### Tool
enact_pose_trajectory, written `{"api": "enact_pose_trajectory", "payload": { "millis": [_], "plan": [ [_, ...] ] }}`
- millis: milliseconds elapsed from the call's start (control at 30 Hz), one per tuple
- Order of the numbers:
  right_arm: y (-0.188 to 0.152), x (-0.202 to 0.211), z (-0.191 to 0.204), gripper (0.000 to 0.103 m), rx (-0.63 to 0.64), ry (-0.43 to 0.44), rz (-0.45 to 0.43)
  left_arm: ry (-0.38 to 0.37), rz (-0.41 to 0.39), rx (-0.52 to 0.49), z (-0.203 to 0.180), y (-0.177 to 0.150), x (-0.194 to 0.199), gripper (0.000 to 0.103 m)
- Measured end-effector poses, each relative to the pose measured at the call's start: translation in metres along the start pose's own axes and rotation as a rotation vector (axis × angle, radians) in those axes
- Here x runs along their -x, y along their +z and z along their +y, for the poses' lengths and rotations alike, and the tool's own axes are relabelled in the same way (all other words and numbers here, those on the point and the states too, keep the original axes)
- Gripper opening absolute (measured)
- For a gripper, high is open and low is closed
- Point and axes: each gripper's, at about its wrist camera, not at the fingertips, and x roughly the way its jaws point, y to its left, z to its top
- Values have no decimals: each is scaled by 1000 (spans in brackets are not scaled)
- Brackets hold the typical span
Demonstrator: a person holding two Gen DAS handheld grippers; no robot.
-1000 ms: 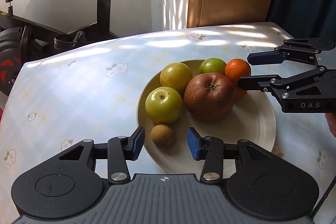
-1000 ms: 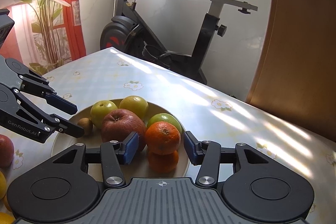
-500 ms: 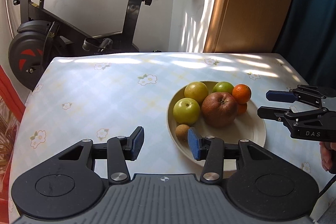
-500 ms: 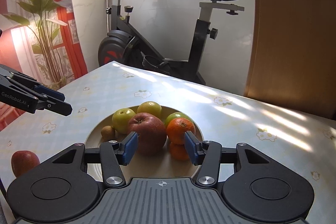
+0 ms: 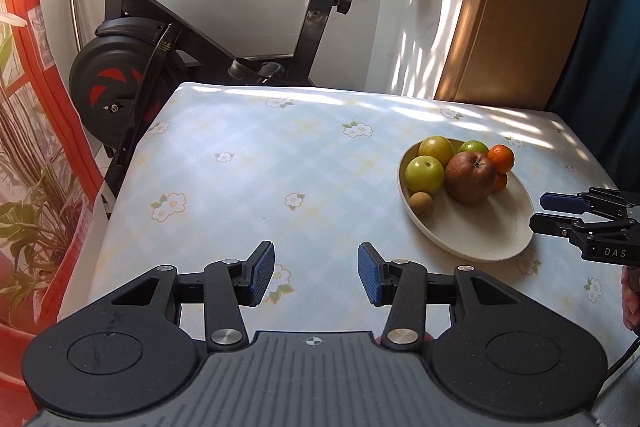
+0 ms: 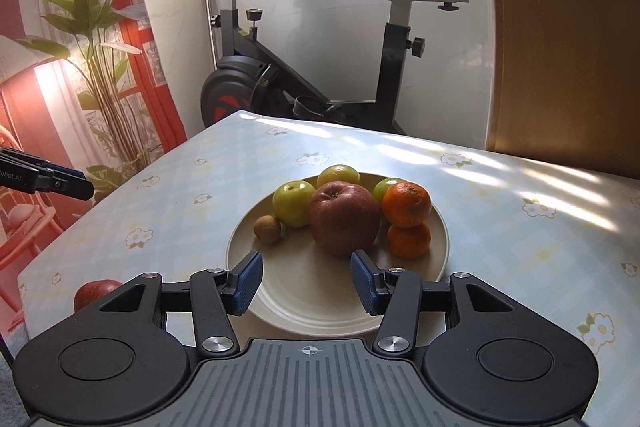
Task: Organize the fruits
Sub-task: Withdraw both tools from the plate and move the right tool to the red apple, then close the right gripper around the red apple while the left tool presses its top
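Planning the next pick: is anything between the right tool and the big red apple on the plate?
No. In the right wrist view only bare plate lies between the open right tool and the red apple.

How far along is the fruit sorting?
Done: seven fruits sit on the plate, among them the big red apple and two oranges. In hand: nothing; left gripper and right gripper are both open and empty. Left: a red apple lies on the table.
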Motion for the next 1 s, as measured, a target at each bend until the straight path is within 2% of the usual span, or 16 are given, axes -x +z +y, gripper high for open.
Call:
{"api": "enact_pose_trajectory", "payload": {
  "millis": [167,400,667,767,833,1000],
  "plan": [
    [-2,-2,19,47,18,15,30,-11,14,26,15,-16,3,49],
    [-7,-20,59,52,102,52,131,-97,116,171,38,-47,-26,48],
    [-2,-30,92,55,152,90,185,-173,126,173,40,-53,-38,48],
    [0,-33,101,60,170,109,197,-203,138,177,41,-57,-41,48],
    [1,-37,109,68,206,116,212,-217,152,169,40,-59,-45,48],
    [3,-44,130,74,282,162,256,-268,172,206,46,-61,-52,48]
  ]
}}
